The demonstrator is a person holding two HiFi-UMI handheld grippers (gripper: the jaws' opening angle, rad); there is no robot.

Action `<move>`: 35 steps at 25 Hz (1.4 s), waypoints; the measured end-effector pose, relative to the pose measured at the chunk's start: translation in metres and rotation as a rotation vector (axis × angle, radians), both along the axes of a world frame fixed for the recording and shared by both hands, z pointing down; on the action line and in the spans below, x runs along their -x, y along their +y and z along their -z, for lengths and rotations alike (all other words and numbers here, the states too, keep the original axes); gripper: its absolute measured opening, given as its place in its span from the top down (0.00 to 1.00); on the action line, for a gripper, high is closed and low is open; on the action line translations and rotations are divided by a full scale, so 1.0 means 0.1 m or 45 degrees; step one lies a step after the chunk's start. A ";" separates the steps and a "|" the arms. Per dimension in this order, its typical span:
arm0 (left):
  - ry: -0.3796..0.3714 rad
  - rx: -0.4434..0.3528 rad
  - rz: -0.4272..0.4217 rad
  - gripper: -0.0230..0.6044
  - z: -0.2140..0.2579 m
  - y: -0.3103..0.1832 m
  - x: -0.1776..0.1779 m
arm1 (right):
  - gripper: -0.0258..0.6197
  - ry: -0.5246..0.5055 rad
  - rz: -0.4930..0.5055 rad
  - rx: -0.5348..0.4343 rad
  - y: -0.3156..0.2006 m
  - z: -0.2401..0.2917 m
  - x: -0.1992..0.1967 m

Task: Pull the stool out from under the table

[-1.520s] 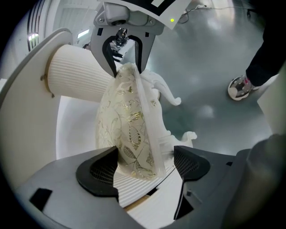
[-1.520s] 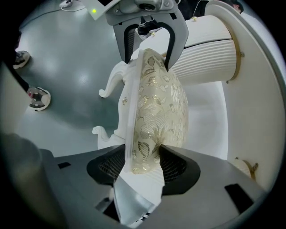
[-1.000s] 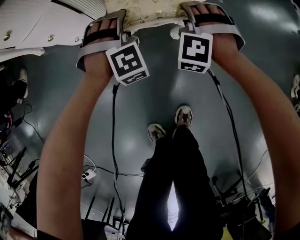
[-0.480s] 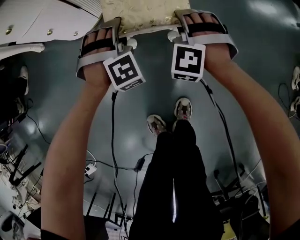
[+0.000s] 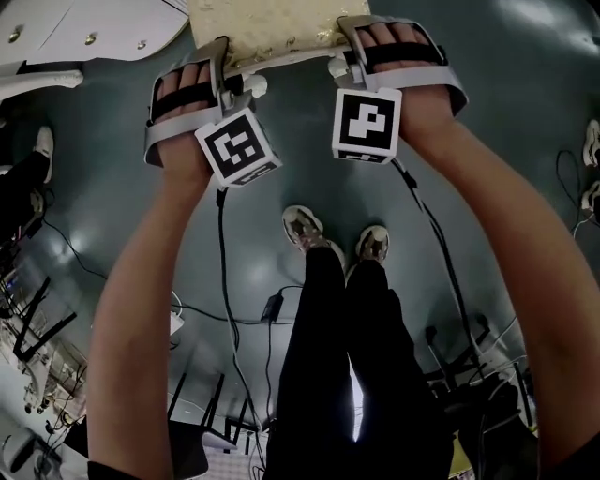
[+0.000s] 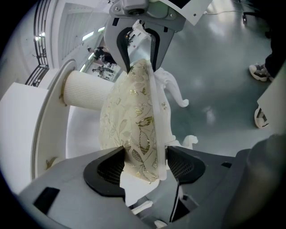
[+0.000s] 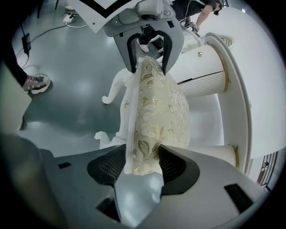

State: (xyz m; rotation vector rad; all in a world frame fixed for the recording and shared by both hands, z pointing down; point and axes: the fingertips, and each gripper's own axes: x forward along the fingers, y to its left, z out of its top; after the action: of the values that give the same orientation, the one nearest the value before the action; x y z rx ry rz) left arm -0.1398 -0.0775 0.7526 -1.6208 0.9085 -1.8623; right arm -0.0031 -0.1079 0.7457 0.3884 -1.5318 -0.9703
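A grey workshop floor [image 5: 525, 141] fills most of the head view. The white round bench [image 5: 84, 28] cuts in at the upper left, and its fluted pedestal [image 6: 85, 91] stands close behind the work. The person stands back from it with both bare forearms stretched forward and dark trouser legs and pale shoes [image 5: 305, 225] planted on the floor directly below.

The stool [image 5: 262, 23], with a white frame, curled legs and a cream cushion patterned in gold leaves, sits at the top edge of the head view. It is just beside the bench's rim, its far side toward the pedestal. How much of it lies under the bench top cannot be told from these views, though its near edge is clear of it.

The left tool [image 6: 144, 166] is clamped on that near edge, one pad on the cushion and the other against the white seat rim. The right tool [image 7: 142, 167] grips the same edge further along in the same way, biting rim and cushion together.

The stool lies straight ahead of both tools, with the bench beyond it. The gripped edge runs crosswise from one tool to the other, so neither hand is nearer. Judged from this hold, the draw must come straight back toward the person's feet, with both arms moving evenly so the seat does not slew against the pedestal.
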 end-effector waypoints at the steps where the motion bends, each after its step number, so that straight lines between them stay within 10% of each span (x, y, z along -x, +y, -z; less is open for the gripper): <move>1: -0.001 0.006 0.020 0.47 -0.01 0.11 -0.02 | 0.60 -0.001 0.011 0.013 0.10 -0.01 -0.01; 8: 0.046 0.042 0.061 0.49 -0.03 0.62 -0.28 | 0.60 -0.170 -0.009 0.104 0.62 0.01 -0.08; 35: 0.024 0.094 0.095 0.50 -0.12 1.57 -0.50 | 0.60 -0.027 -0.015 0.211 1.55 -0.17 -0.48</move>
State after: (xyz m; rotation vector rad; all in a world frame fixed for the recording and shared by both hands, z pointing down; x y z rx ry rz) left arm -0.0895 0.0792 0.7646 -1.6720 0.9305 -1.9554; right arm 0.0448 0.0474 0.7629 0.2901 -1.6144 -0.8258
